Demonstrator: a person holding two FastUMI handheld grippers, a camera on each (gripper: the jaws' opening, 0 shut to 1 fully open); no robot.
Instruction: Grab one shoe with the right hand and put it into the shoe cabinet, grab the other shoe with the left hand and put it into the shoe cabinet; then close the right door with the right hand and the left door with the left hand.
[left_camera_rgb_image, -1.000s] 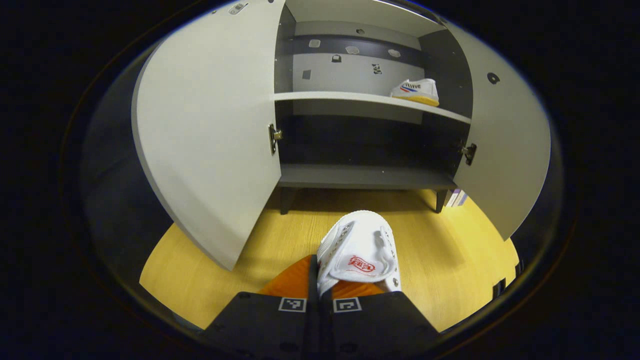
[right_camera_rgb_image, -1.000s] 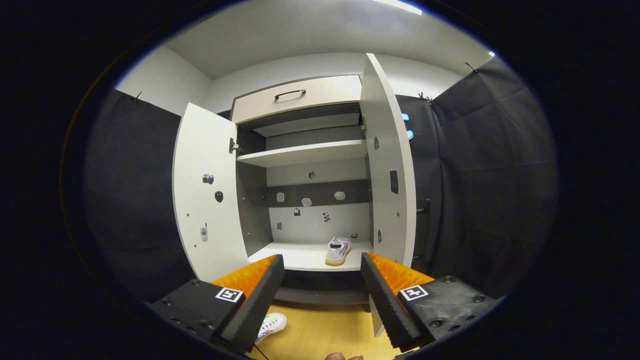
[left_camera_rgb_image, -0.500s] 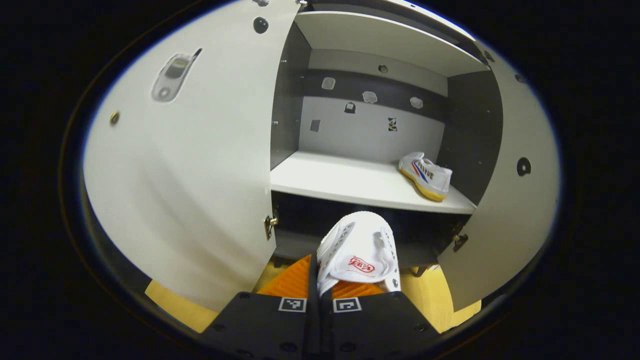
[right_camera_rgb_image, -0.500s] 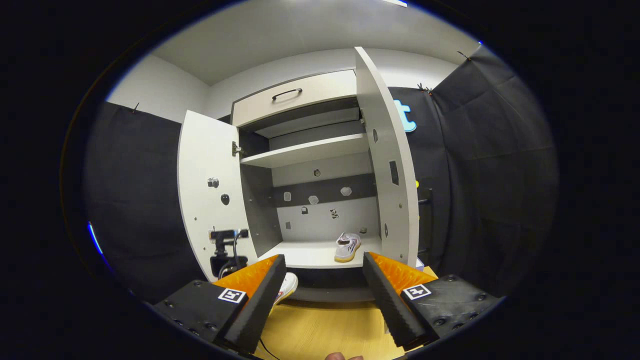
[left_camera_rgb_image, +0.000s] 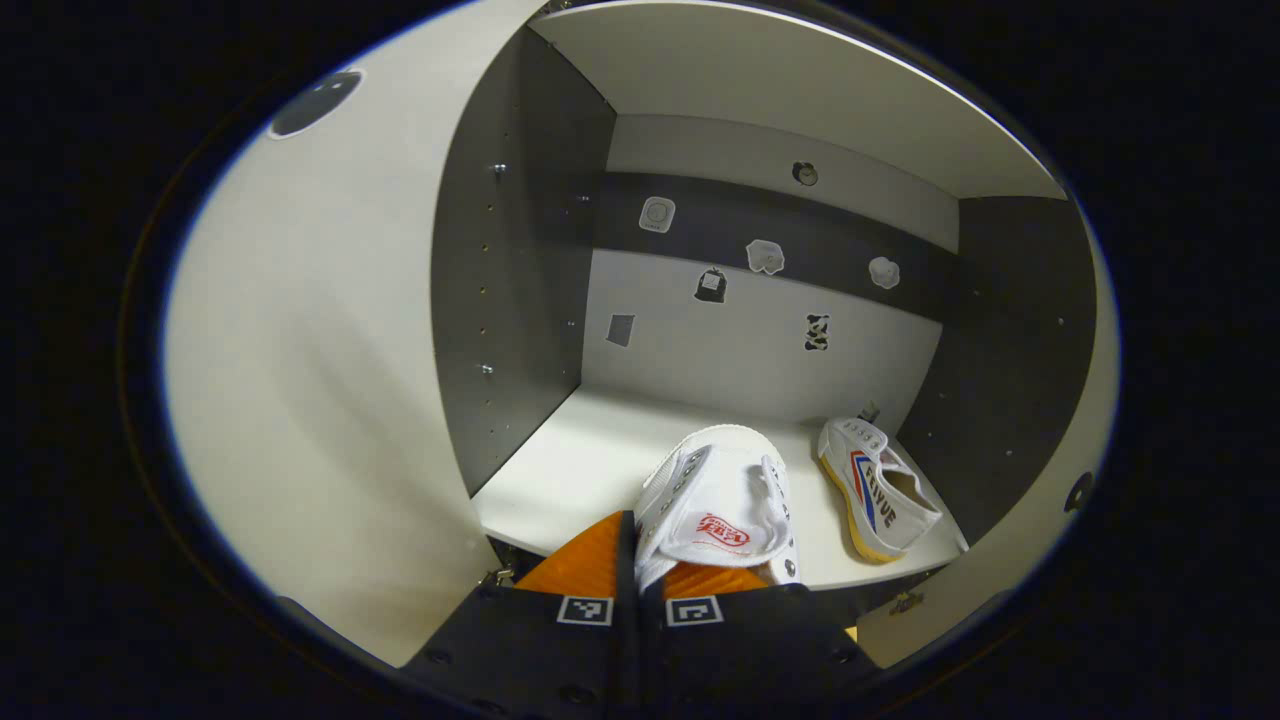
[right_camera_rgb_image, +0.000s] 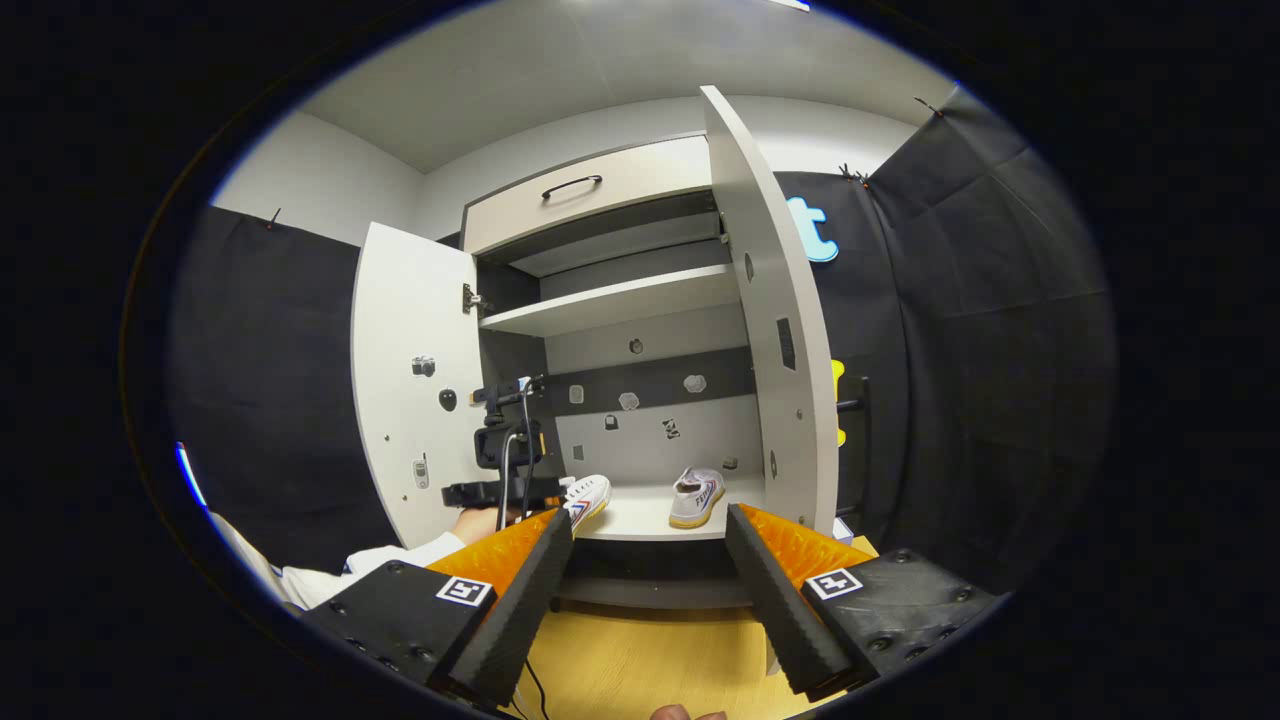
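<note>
Item: white canvas shoe (left_camera_rgb_image: 722, 500), second of the pair, held in the left claw (left_camera_rgb_image: 640, 590). The claw's fingers are closed together on the shoe's heel end, toe pointing forward into the shoe cabinet (left_camera_rgb_image: 520, 300). The shoe hangs just above the front edge of the white shelf (left_camera_rgb_image: 590, 470), not yet resting on it.

Handling, as judged: carry the shoe a little farther in over the shelf's bare left half, lower it until the sole lies flat, then part the fingers and draw straight back. Keep it apart from the shoe already stored, and well clear of the shelf lip so that the doors can swing shut.

Appearance: white upper, rows of metal eyelets, a red printed mark on the tongue, pale rubber toe cap. Soft canvas; it probably gives under the grip.

Stored mate: white shoe with red and blue side stripes (left_camera_rgb_image: 880, 490) and a tan sole, lying on the shelf's right side, near the right wall.

Right claw (right_camera_rgb_image: 645, 545): fingers spread wide, holding nothing, standing back from the cabinet and facing it.

Doors: left door (right_camera_rgb_image: 410, 400) and right door (right_camera_rgb_image: 780, 330) both stand open.

Surroundings: drawer with a dark handle (right_camera_rgb_image: 590, 190) above, small stickers on the back panel, wooden floor (right_camera_rgb_image: 640, 660) below.
</note>
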